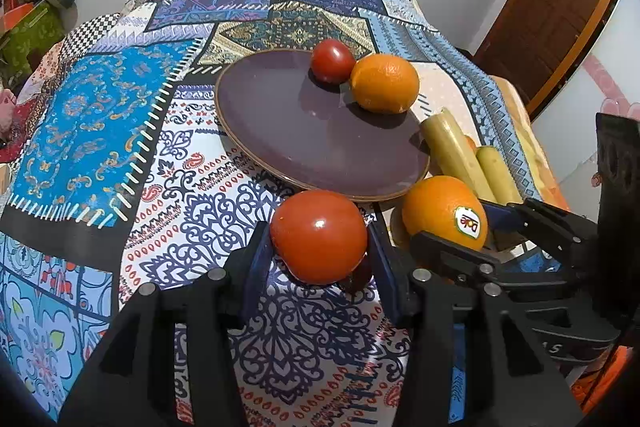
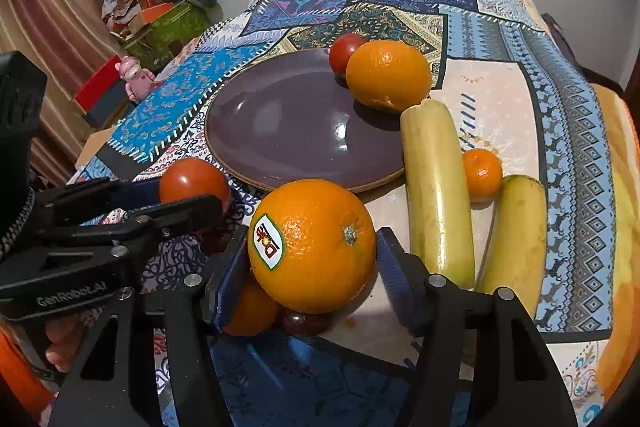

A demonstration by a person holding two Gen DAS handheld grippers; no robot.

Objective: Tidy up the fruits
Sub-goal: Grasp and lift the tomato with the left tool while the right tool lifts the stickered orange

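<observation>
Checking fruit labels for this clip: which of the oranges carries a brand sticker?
The large orange between the right gripper's fingers; its white oval sticker faces the camera. The orange on the plate and the small one between the bananas show none.

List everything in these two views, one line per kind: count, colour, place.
plate: one, purple, centre of the table.
tomatoes: two, red; one on the plate's far edge, one between the left gripper's fingers.
oranges: two large, orange; one on the plate beside the tomato, one with a sticker between the right gripper's fingers.
small orange fruit: one, between the two yellow fruits.
long yellow fruits: two, pale yellow, right of the plate.
tablecloth: one, blue patchwork.
hand-held grippers: two, black with blue pads; left, right.
</observation>
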